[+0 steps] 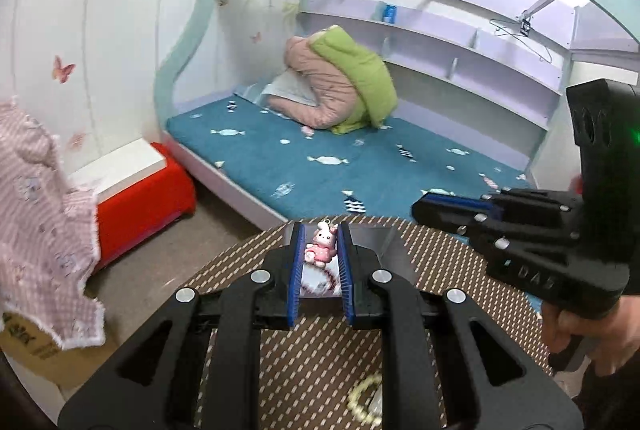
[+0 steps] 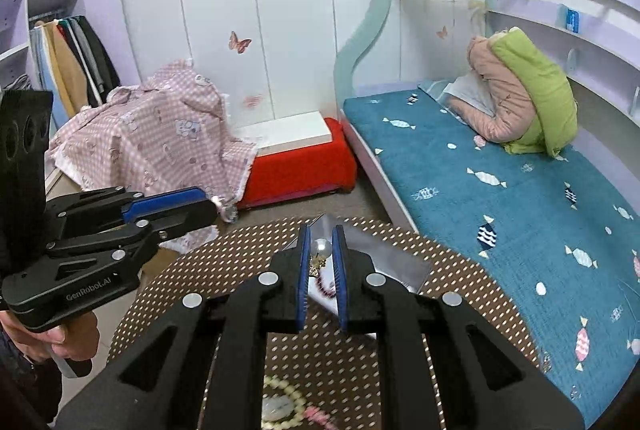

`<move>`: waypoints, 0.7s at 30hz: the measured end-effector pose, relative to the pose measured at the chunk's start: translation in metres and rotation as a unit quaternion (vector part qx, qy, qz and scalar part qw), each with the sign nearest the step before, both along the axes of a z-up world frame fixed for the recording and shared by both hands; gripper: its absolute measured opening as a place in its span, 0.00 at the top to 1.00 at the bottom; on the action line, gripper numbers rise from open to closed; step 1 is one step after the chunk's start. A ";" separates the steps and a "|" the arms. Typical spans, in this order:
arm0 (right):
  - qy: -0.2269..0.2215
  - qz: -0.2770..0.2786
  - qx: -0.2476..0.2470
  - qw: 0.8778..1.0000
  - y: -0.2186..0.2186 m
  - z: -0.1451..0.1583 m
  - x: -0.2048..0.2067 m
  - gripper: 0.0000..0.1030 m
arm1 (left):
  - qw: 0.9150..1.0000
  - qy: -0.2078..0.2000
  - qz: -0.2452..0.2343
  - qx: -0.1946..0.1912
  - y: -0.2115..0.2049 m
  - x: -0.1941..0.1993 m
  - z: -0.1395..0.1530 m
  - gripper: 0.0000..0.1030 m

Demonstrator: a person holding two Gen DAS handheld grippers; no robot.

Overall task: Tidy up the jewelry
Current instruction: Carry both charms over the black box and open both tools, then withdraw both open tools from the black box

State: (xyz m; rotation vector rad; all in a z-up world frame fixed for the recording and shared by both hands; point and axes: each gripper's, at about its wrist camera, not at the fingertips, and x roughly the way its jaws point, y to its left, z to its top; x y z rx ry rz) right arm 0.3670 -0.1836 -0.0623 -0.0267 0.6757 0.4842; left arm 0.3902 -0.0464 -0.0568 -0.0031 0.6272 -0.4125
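Observation:
My left gripper [image 1: 320, 234] is shut on a pink bunny charm [image 1: 321, 244], held above a clear tray [image 1: 384, 240] on the round brown dotted table [image 1: 440, 262]. A dark red bead bracelet [image 1: 326, 278] lies in the tray below it. My right gripper [image 2: 320, 236] is shut on a silver pearl pendant [image 2: 321, 248] over the same tray [image 2: 384, 254], with the red bracelet [image 2: 324, 288] beneath. A pale bead bracelet [image 2: 280, 402] and a pink piece [image 2: 320, 416] lie on the table near me. Each gripper shows in the other's view: the right [image 1: 420, 208], the left [image 2: 214, 208].
A bed with a blue rug [image 2: 500, 190] runs along the right, a folded pink and green quilt [image 2: 528, 98] on it. A red box [image 2: 300, 166] and a pink checked cloth [image 2: 152, 134] stand to the left by the wardrobe.

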 end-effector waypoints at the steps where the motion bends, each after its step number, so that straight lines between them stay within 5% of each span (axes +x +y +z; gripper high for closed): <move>1: 0.002 -0.003 -0.001 1.000 -0.002 0.000 0.006 0.91 | 1.000 0.004 -0.004 -0.002 -0.004 0.008 0.001 0.85; 11: 0.066 -0.020 0.025 0.997 -0.016 -0.020 0.048 0.90 | 0.998 0.063 -0.014 -0.008 -0.019 0.075 -0.015 0.84; 15: 0.078 -0.035 0.057 0.995 -0.024 -0.020 0.050 0.83 | 0.998 0.058 0.003 -0.005 -0.015 0.077 -0.018 0.36; 16: 0.078 -0.041 0.062 0.994 -0.026 -0.020 0.050 0.78 | 0.999 0.051 0.009 -0.004 -0.013 0.075 -0.017 0.26; 21: 0.058 -0.077 0.083 0.992 -0.037 -0.012 0.040 0.15 | 0.999 0.024 0.035 -0.006 0.004 0.059 -0.006 0.10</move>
